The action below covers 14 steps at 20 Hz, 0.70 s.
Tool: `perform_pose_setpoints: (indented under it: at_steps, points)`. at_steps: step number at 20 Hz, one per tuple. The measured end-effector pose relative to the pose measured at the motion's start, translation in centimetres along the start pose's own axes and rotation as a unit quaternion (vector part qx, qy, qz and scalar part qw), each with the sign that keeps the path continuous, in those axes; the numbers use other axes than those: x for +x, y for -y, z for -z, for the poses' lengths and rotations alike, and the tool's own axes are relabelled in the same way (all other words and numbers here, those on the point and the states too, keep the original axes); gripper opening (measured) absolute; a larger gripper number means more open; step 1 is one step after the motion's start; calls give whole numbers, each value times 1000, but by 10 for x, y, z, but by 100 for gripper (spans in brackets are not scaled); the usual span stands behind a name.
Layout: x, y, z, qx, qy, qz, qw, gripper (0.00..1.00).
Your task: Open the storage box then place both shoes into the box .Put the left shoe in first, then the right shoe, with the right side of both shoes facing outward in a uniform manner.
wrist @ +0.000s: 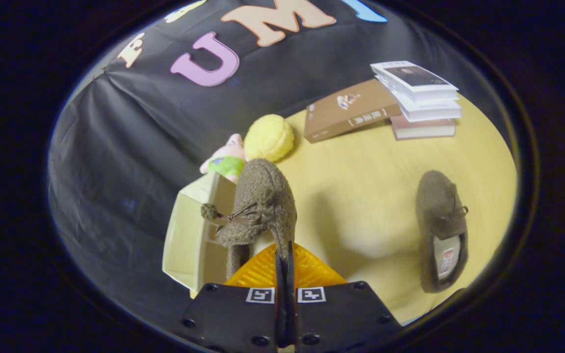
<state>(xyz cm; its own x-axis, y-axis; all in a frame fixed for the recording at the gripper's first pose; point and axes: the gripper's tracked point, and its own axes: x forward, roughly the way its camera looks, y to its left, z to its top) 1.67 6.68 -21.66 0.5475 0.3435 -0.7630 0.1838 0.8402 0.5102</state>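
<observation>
Jaws [285,260] pinched tight on the slipper [260,206] at lower centre should lower it gently, toe first, into the open box [189,240] left of it, right side outward.

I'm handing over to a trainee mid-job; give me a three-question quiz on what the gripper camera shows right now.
1. True or false: the gripper has its fingers shut on the rim of a brown shoe, held up over the open storage box.
2. Where is the other shoe? A) inside the box B) lying on the yellow table off to the side of the fingers C) on the stack of books
3. Fill in: beyond the box, next to a plush toy, sits a yellow ____.

Key: 1 true; 2 B; 3 ball
</observation>
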Motion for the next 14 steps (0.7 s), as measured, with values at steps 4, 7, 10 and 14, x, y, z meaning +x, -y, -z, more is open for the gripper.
perform_pose_setpoints:
  at_steps: [4, 7, 10, 14]
  points:
    - [1, -75, -14, 10, 15, -52, 998, 3]
    - [18, -123, -7, 13, 7, -76, 997, 3]
    - [46, -155, 11, 14, -11, -73, 997, 3]
    - [93, -177, 40, 22, -33, -40, 998, 3]
